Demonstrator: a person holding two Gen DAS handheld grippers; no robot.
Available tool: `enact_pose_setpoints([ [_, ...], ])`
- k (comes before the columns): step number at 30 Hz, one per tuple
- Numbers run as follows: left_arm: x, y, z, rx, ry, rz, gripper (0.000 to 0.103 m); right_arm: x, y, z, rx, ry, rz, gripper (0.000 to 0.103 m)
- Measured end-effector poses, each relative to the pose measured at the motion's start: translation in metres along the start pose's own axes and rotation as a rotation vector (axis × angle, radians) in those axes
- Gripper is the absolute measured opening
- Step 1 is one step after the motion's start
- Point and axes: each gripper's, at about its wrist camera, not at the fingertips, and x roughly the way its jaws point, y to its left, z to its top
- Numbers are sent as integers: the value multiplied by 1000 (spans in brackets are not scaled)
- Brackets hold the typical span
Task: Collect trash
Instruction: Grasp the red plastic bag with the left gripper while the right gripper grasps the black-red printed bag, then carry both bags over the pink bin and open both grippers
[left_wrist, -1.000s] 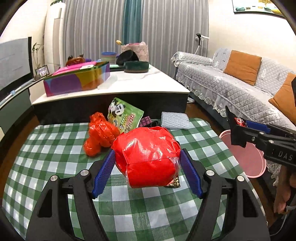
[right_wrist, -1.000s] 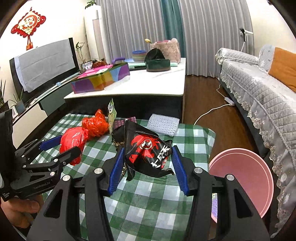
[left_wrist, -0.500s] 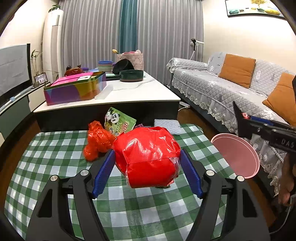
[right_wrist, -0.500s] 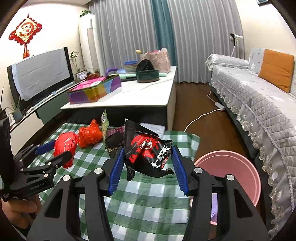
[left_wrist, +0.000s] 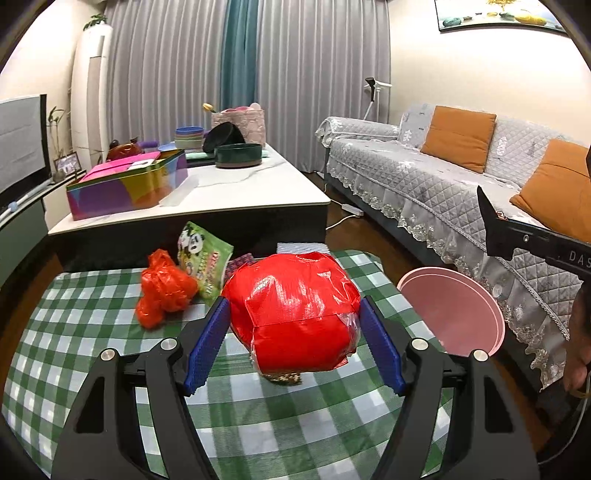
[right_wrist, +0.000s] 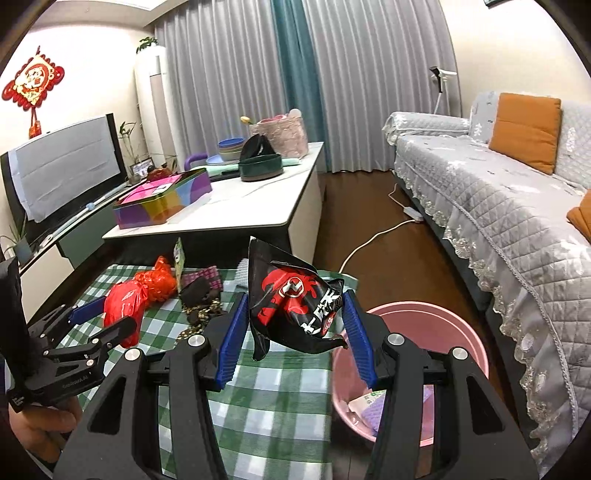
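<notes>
The left gripper (left_wrist: 295, 328) is clamped wide on a puffy red plastic package (left_wrist: 295, 314), both blue pads pressing its sides, held above the green checked cloth (left_wrist: 92, 354). The right gripper (right_wrist: 293, 332), about half open, pinches a black snack bag with red print (right_wrist: 291, 302) just beside the pink bin's (right_wrist: 461, 332) rim, toward the cloth. Paper and a purple scrap (right_wrist: 373, 410) already lie inside the bin. Farther from the bin, on the cloth, sit a crumpled orange-red bag (left_wrist: 164, 291), a green panda packet (left_wrist: 201, 262) and dark wrappers (right_wrist: 201, 299).
</notes>
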Motion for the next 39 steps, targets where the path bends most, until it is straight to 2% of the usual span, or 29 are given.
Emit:
enact_pose_setpoints([
  [24,20,-51,7,48,17,-91,69,-22,-75,12,58,-38,-150,52],
  [39,41,-94,26,80,16,-155,69,-31,-116,25,116,-55,-220,52],
])
